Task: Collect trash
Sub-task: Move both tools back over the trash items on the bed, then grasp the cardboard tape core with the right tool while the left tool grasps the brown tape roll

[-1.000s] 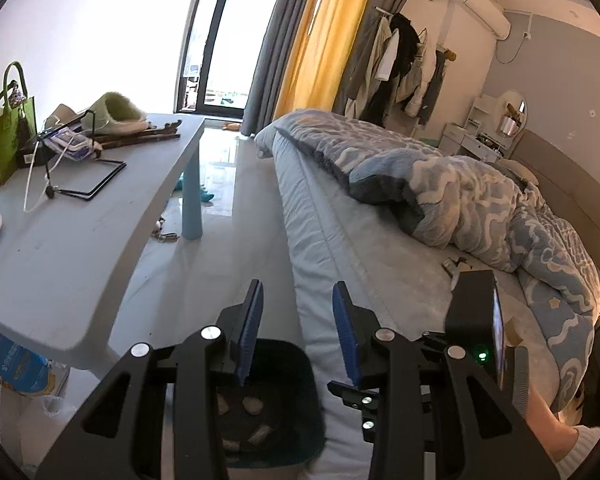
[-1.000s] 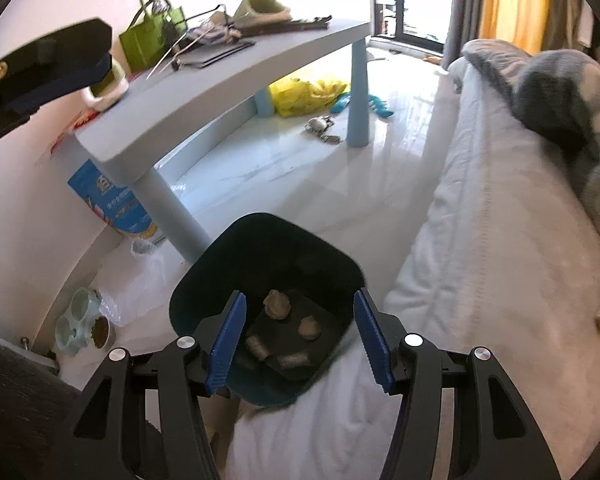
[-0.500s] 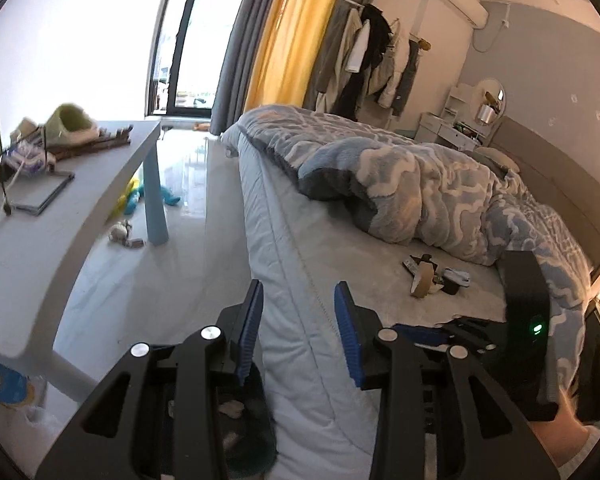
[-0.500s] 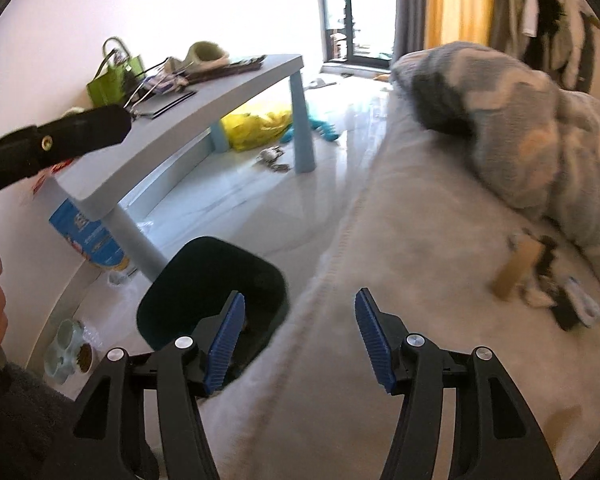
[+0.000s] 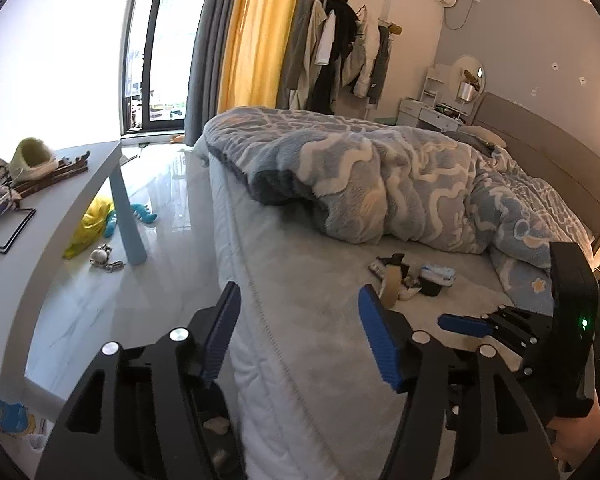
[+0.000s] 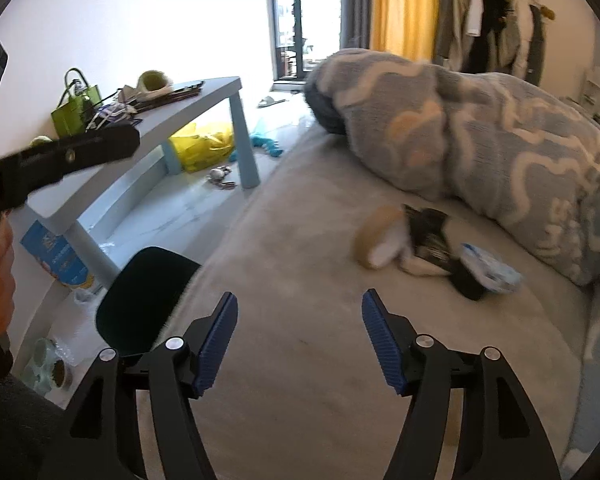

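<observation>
A small heap of trash lies on the grey bed sheet beside the blanket: a tan tape roll [image 6: 374, 236], a black wrapper [image 6: 428, 232] and a white-and-blue packet [image 6: 488, 270]. The left wrist view shows the same trash heap [image 5: 408, 276] further off. My right gripper [image 6: 298, 340] hovers over the sheet short of the heap, jaws opening, nothing between them. My left gripper [image 5: 300, 336] hangs over the bed's edge, jaws also opening and empty. The dark bin [image 6: 144, 300] stands on the floor against the bed, with trash scraps [image 5: 216, 426] inside.
A pale blue table [image 6: 204, 100] stands left of the bed, bearing a green bag [image 6: 74, 114] and a slipper [image 5: 34, 152]. A yellow bag [image 5: 90, 222], keys [image 5: 104, 258] and a blue box [image 6: 56, 256] lie on the floor. The bunched blanket [image 5: 380, 184] covers the far half of the bed.
Both grippers swung from above the bin toward the bed. Their jaws widened. The trash heap on the sheet came into view and closer.
</observation>
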Demonstrator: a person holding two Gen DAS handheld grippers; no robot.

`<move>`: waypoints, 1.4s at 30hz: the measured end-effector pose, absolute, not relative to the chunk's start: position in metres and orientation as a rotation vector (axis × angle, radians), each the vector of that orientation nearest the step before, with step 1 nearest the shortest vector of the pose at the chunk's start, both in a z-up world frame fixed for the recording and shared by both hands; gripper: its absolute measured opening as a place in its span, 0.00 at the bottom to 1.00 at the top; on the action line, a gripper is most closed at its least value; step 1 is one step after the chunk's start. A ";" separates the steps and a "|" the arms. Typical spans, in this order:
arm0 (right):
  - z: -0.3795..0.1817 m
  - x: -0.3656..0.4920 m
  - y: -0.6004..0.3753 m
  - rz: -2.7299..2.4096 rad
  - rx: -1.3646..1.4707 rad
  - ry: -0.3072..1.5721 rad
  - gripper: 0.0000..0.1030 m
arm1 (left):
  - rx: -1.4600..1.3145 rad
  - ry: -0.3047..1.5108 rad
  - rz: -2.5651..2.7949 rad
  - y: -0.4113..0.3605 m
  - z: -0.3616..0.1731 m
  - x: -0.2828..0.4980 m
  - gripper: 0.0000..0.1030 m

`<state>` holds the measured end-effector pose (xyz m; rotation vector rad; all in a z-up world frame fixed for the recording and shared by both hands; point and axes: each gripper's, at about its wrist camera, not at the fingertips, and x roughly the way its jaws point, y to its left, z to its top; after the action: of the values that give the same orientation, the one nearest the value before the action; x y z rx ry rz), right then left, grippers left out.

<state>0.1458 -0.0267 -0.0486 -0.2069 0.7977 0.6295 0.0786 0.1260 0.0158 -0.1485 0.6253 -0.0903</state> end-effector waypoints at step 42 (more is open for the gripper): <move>-0.105 0.180 -0.156 0.480 -0.102 0.923 0.43 | -0.115 0.775 -0.150 0.025 -0.057 0.170 0.72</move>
<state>0.1805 -0.1557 -0.1046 -0.1019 0.9226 0.4801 0.1701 0.0248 -0.0567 -0.1147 0.7754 -0.1499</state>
